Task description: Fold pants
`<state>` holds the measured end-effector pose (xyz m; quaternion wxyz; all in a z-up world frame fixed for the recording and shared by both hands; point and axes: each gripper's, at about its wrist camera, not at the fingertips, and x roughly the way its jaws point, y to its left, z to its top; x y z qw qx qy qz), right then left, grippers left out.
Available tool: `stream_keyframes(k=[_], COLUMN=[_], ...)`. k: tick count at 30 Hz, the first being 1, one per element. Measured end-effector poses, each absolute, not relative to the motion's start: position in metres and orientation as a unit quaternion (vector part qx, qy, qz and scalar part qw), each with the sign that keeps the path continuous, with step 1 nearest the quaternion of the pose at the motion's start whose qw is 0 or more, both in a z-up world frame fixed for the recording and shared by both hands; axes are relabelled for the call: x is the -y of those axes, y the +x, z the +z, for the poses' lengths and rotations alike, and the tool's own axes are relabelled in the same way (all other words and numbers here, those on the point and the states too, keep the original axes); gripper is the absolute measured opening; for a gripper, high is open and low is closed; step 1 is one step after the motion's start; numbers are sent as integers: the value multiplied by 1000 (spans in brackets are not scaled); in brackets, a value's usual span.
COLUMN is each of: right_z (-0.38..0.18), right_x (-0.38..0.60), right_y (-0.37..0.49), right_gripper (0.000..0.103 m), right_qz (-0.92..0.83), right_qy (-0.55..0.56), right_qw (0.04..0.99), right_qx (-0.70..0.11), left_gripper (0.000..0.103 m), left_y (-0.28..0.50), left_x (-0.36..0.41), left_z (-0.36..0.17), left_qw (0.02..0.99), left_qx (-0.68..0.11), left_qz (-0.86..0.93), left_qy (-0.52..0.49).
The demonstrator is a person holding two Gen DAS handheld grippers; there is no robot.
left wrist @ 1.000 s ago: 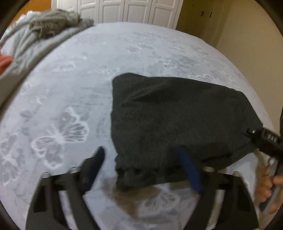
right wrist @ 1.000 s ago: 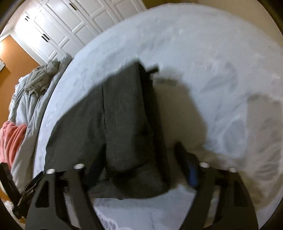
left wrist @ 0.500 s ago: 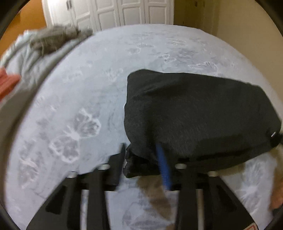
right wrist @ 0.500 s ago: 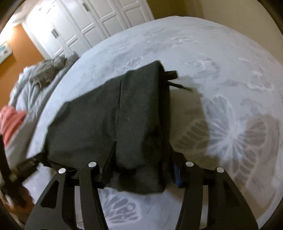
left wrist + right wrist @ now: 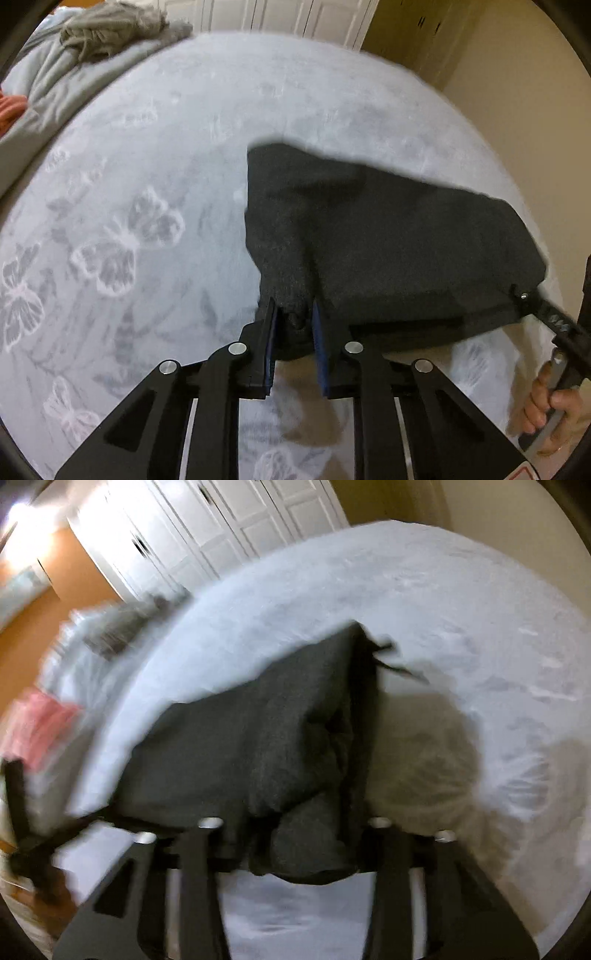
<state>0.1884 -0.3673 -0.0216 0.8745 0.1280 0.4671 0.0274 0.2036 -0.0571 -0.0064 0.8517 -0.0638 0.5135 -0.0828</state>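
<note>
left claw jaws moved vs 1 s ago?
Yes. The left claw has just been closing, now pinching the pants corner, against the butterfly bedspread.

I am finding no readable text, label, brand or number in either of my wrist views. I am seeing small pale marks on the black arm of my right gripper [image 5: 554, 320] where it enters the left wrist view, but they are too small and blurred for me to read. I am also catching a red-edged corner of a sticker [image 5: 519, 474] at the bottom of my left gripper's body, and it is cut off with no lettering showing. The right wrist view is blurring everything.
</note>
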Motion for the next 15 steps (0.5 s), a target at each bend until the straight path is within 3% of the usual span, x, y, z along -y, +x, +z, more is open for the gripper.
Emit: stream_keyframes(k=[1, 6, 8, 9, 12, 15], right_z=[-20, 35, 51, 54, 49, 33], right_x=[371, 371, 362, 357, 337, 324], right_y=[180, 120, 93, 81, 52, 34], right_gripper=[55, 55, 55, 56, 72, 74], right_qz=[25, -21, -34, -41, -60, -65], right_qy=[143, 119, 94, 82, 60, 35], right_qw=[878, 917, 928, 932, 932, 930], right_qx=[-457, -381, -358, -352, -352, -361], left_gripper=[23, 28, 51, 55, 64, 71], left_y=[204, 169, 147, 131, 99, 69], left_x=[59, 76, 83, 88, 98, 108], left_z=[-14, 14, 28, 37, 49, 50], left_qw=[850, 881, 897, 907, 917, 920], left_qx=[-519, -471, -440, -419, -393, -380], left_qz=[-72, -41, -33, -29, -32, -34], left_qy=[-57, -2, 25, 38, 67, 92])
